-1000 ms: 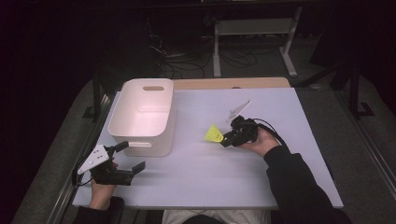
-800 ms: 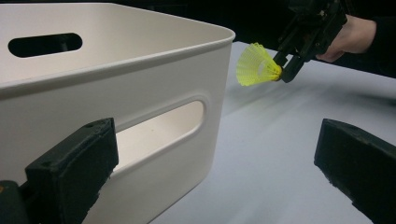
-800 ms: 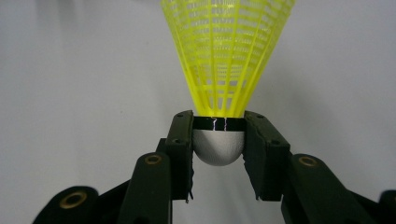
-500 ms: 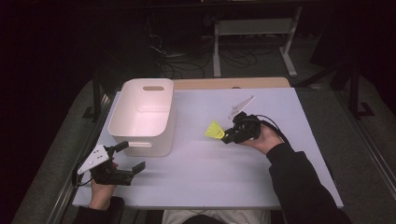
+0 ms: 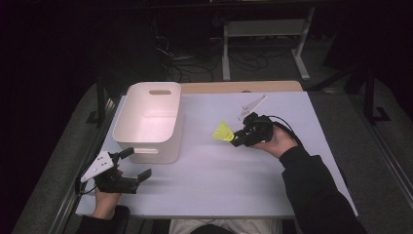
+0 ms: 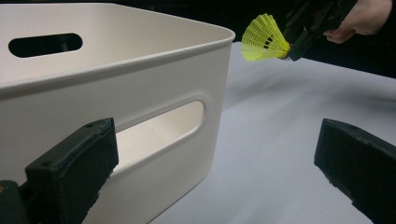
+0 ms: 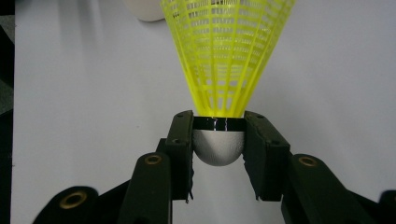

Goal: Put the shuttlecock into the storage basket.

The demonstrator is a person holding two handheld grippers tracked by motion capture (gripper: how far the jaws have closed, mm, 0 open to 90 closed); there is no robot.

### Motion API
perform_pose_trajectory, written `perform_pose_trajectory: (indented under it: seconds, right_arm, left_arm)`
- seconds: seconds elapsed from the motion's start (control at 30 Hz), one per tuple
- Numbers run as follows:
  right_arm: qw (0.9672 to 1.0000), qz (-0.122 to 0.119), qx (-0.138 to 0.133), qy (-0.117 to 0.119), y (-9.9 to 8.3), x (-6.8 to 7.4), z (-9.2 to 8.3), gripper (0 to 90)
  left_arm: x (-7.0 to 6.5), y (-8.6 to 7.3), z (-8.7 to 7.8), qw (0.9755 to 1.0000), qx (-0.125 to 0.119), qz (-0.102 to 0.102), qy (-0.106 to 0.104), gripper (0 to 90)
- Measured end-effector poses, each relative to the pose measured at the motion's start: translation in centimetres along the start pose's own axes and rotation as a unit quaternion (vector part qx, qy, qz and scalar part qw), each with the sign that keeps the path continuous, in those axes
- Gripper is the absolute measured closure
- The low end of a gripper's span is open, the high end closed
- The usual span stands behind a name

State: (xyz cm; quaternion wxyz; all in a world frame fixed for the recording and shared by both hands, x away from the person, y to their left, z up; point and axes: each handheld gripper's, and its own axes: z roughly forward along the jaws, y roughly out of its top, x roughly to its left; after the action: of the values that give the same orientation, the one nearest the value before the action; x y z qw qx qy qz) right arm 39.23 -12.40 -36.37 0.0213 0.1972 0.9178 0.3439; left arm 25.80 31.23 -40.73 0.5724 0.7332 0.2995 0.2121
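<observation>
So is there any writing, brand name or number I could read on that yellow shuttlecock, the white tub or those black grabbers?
None: no readable text anywhere.
Shuttlecock: plain yellow skirt, white cork, a black band without lettering.
White tub: bare walls.
Right gripper and left gripper: plain black fingers, no marks.

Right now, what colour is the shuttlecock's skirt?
Bright yellow mesh skirt, clearest in the right gripper view.

Bright lit table (image 5: 204, 190), dark blurry surroundings.
</observation>
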Motion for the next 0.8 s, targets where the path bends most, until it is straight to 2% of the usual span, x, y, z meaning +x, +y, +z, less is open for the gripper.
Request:
perform_pose_trajectory:
  seconds: [0.8]
  right_arm:
    - [0.9998,-0.018,-0.011,-0.006,1.9,0.5,-1.2,63.3]
  left_arm:
    - [0.0,0.0,0.0,1.0000,0.000,0.000,-0.001,0.0]
